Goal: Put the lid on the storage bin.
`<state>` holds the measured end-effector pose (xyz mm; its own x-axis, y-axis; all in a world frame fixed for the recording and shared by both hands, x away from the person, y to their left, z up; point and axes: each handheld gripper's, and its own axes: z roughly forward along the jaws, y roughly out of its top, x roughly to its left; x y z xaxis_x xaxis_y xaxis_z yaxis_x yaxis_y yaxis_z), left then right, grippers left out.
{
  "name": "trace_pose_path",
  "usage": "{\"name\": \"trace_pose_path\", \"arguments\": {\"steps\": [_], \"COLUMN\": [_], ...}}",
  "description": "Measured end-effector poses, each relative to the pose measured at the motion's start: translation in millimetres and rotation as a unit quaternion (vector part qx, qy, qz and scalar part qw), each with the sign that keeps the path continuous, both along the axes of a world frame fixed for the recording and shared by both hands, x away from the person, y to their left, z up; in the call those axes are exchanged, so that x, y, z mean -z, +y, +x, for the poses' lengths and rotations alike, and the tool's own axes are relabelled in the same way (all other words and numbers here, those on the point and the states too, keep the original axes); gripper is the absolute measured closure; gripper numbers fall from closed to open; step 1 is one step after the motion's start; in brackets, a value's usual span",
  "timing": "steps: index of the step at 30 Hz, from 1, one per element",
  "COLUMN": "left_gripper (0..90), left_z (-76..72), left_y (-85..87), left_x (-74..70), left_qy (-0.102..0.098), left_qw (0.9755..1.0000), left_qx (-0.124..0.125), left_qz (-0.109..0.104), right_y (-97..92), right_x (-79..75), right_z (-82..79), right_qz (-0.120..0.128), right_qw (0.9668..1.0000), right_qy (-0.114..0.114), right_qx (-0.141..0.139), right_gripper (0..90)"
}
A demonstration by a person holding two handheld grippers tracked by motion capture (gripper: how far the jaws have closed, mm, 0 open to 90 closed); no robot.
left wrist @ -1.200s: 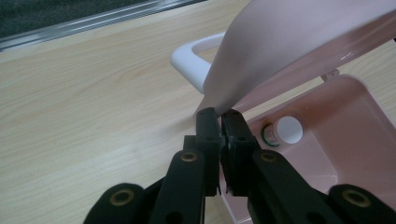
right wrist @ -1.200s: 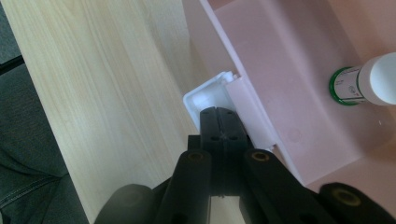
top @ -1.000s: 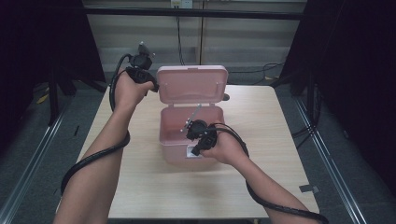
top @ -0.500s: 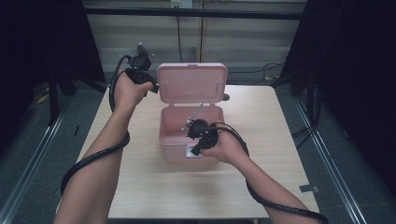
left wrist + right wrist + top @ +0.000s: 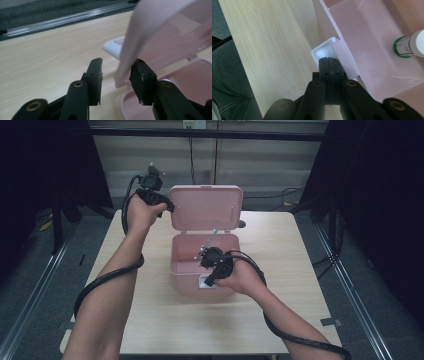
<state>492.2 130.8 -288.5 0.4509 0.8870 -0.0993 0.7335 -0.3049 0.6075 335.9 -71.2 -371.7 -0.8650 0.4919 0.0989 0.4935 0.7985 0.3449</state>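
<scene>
One pale wooden table (image 5: 280,310), pink box (image 5: 187,270) open — dark, perhaps curtained room.

The high view is soft and a little grainy; the table (image 5: 295,270) is lit evenly from above, while the sides of the room fall into deep black. Shadows under the forearms are weak and diffuse. In the left gripper view the pink lid (image 5: 160,32) is very near the lens and strongly blurred, and the background is also unsharp. The right gripper view is bright and sharper, with small white glare scratches on the pink box (image 5: 372,50).
</scene>
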Motion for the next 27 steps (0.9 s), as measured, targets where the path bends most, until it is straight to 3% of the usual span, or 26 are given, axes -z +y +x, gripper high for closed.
{"name": "trace_pose_path", "arguments": {"steps": [2,4,9,16,27], "left_gripper": [75.1,83.4,85.3,85.8,85.9], "left_z": [5.6,7.6,6.1,-6.2,-29.0], "left_y": [-2.2,-6.9,-13.1,-12.7,-12.6], "left_x": [1.3,0.4,-5.6,-8.6,-6.3], "left_qy": [0.016,0.016,0.030,0.033,0.009], "left_qw": [0.9995,0.9998,0.9995,0.9992,0.9992], "left_qx": [0.001,0.002,-0.001,0.000,0.009], "left_qz": [-0.028,-0.010,0.013,0.024,0.038], "right_y": [0.7,0.3,0.2,0.8,0.9], "right_x": [-0.3,0.7,1.5,1.0,1.5], "right_z": [0.5,2.0,4.6,5.7,4.6], "right_qz": [-0.001,0.006,0.011,0.006,0.013], "right_qw": [1.0000,1.0000,0.9999,0.9999,0.9995], "right_qy": [0.002,0.007,0.012,0.012,0.014], "right_qx": [0.000,0.000,0.001,0.006,0.024], "right_gripper": [90.0,90.0,90.0,90.0,90.0]}}
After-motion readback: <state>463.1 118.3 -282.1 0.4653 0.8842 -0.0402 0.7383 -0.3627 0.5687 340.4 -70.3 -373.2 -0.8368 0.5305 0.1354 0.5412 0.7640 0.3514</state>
